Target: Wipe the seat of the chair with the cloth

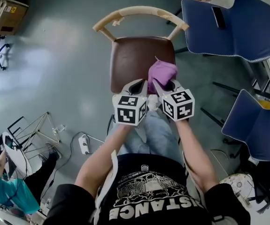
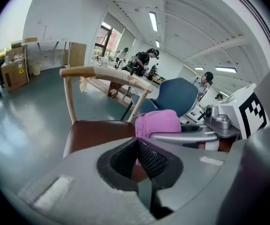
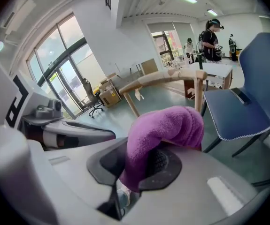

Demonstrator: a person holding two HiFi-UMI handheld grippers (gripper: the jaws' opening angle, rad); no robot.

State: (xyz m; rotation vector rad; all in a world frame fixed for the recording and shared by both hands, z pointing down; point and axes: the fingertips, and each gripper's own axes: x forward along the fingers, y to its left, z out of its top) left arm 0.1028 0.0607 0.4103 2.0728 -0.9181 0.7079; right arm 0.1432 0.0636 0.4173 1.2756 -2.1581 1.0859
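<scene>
**A:** ok so where's the cloth at right now?

**B:** the purple cloth [image 1: 162,73] is bunched up in the right gripper [image 3: 142,170]. The jaws are clamped down on it: one fold is pinched between the pads and the rest flops forward over the tips in a fat roll. In the head view it sits over the front right part of the brown seat [image 1: 135,57] of the wooden chair [image 1: 174,29]. Honestly can't tell if it's pressed onto the seat or just above it.

**A:** and the other gripper?

**B:** the left gripper [image 2: 137,139] is right beside it on the left, over the seat's front edge. Its jaws are closed tip to tip with nothing in them. You just see a bit of brown seat through the gap behind the pads. The two marker cubes sit close side by side.

**A:** what's around the chair?

**B:** the curved pale top rail [image 2: 102,72] is on the far side, away from the person, and their jeans [image 1: 149,130] are just in front of the seat. Everything stands on a grey-green floor [image 1: 55,69]. Off to the right is a blue padded chair [image 1: 233,32] with a dark phone-looking slab [image 1: 218,17] lying on it, and a second blue chair [image 1: 257,130] stands nearer. There's a white power strip [image 1: 84,145] on the floor to the left, and a cardboard box [image 1: 5,15] way up in the far left corner.
</scene>
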